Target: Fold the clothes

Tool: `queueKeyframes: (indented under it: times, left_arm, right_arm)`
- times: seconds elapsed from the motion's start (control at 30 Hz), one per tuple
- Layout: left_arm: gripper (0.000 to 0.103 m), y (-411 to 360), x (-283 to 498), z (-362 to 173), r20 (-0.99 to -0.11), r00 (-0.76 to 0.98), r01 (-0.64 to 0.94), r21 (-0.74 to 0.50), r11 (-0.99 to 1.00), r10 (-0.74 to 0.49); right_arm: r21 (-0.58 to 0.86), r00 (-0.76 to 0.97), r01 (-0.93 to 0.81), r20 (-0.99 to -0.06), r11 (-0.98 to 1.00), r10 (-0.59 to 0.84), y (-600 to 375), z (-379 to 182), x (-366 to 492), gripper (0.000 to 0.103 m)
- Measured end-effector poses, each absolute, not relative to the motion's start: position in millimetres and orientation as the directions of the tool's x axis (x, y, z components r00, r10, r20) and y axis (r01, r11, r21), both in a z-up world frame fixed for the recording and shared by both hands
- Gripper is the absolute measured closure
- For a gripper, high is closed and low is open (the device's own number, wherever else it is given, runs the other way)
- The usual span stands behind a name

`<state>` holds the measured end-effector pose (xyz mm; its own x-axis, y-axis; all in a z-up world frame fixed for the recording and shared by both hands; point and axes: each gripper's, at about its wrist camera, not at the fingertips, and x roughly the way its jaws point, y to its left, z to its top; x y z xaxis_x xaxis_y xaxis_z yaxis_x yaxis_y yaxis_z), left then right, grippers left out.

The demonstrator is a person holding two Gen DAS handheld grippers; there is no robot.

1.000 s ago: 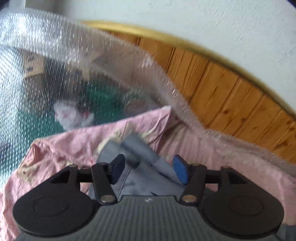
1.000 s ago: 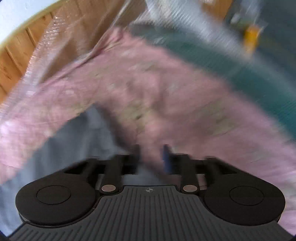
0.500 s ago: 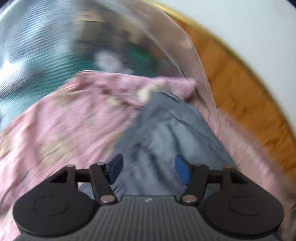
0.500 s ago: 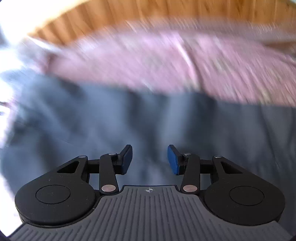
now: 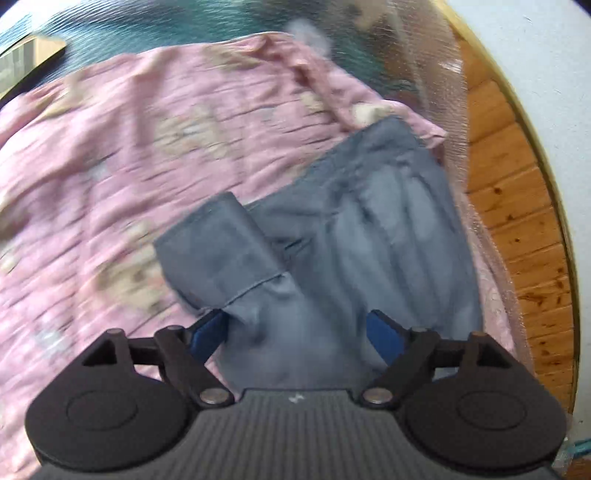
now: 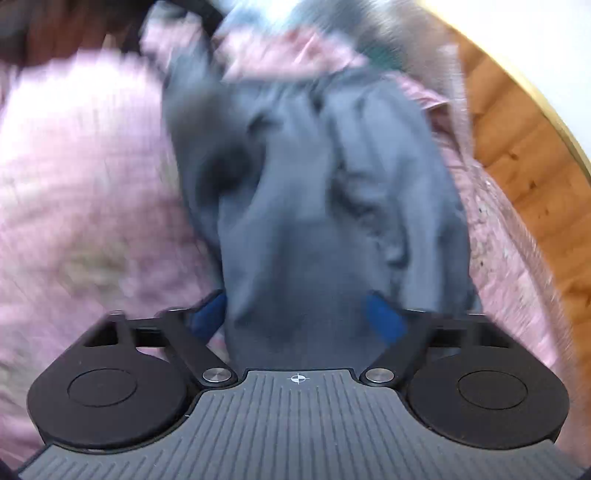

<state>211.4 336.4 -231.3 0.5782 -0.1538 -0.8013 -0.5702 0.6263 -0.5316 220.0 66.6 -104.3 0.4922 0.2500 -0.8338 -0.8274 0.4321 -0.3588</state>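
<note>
A grey-blue garment (image 5: 369,229) lies crumpled on a pink patterned sheet (image 5: 122,155), its cuffed sleeve (image 5: 218,251) folded out to the left. My left gripper (image 5: 295,332) is open, its blue pads straddling the garment's near end. The right wrist view is blurred: the same grey-blue garment (image 6: 317,192) runs away from my right gripper (image 6: 297,317), which is open with cloth between its spread blue pads. The pink sheet (image 6: 81,177) fills the left of that view.
A wooden panelled wall (image 5: 517,229) with a white wall above curves along the right. A clear bubble-textured plastic sheet (image 5: 436,66) hangs by the sheet's right edge. Teal fabric (image 5: 129,26) lies beyond the pink sheet. The same wooden panelled wall (image 6: 524,155) borders the right wrist view.
Both cameras swung fast over the bed. The right gripper went from nearly shut to open. The left gripper stayed open and now sits over the garment's near end beside the sleeve.
</note>
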Motion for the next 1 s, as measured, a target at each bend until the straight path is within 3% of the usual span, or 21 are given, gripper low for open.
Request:
queueKeyframes:
  times: [0.03, 0.1, 0.23, 0.43, 0.5, 0.6, 0.63, 0.67, 0.7, 0.87, 0.9, 1.0]
  left_arm:
    - [0.030, 336, 217, -227, -0.810, 0.570, -0.572, -0.513, 0.640, -0.140]
    - [0.037, 339, 222, -220, -0.790, 0.593, -0.550, -0.538, 0.638, -0.155]
    - [0.031, 347, 220, -208, -0.752, 0.632, -0.529, -0.595, 0.605, -0.188]
    - [0.024, 334, 201, -180, -0.698, 0.650, -0.481, -0.683, 0.549, -0.300]
    - [0.019, 333, 200, -184, -0.666, 0.688, -0.460, -0.708, 0.536, -0.289]
    - [0.020, 332, 198, -188, -0.615, 0.741, -0.427, -0.742, 0.517, -0.271]
    - [0.034, 332, 198, -190, -0.597, 0.757, -0.415, -0.753, 0.511, -0.265]
    - [0.075, 332, 197, -191, -0.579, 0.774, -0.403, -0.763, 0.505, -0.258]
    - [0.103, 331, 197, -193, -0.560, 0.789, -0.390, -0.774, 0.499, -0.251]
    - [0.101, 333, 177, -191, -0.455, 0.868, -0.317, -0.815, 0.485, -0.197]
    - [0.100, 333, 169, -196, -0.487, 0.850, -0.337, -0.795, 0.504, -0.199]
    - [0.082, 340, 161, -225, -0.613, 0.759, -0.449, -0.737, 0.505, -0.220]
  right_arm:
    - [-0.327, 0.486, -0.814, -0.836, 0.479, 0.255, 65, -98, 227, 0.102]
    - [-0.273, 0.511, -0.775, -0.801, 0.570, 0.311, 53, -67, 234, 0.103]
    - [-0.146, 0.548, -0.700, -0.737, 0.699, 0.394, 27, -33, 248, 0.103]
    - [-0.145, 0.578, -0.701, -0.689, 0.698, 0.438, 17, -33, 243, 0.103]
    - [-0.184, 0.592, -0.705, -0.683, 0.684, 0.427, 26, -49, 240, 0.103]
    - [-0.176, 0.599, -0.702, -0.670, 0.690, 0.439, 30, -57, 233, 0.103]
    - [-0.167, 0.602, -0.702, -0.660, 0.693, 0.450, 30, -57, 229, 0.103]
    - [-0.159, 0.605, -0.700, -0.650, 0.696, 0.460, 29, -56, 226, 0.103]
    - [-0.149, 0.613, -0.694, -0.635, 0.704, 0.470, 28, -55, 223, 0.103]
    - [-0.094, 0.629, -0.651, -0.622, 0.754, 0.466, 19, -65, 206, 0.103]
    - [-0.100, 0.607, -0.660, -0.655, 0.745, 0.450, 21, -78, 204, 0.103]
    - [-0.115, 0.532, -0.692, -0.748, 0.713, 0.396, 29, -116, 197, 0.098]
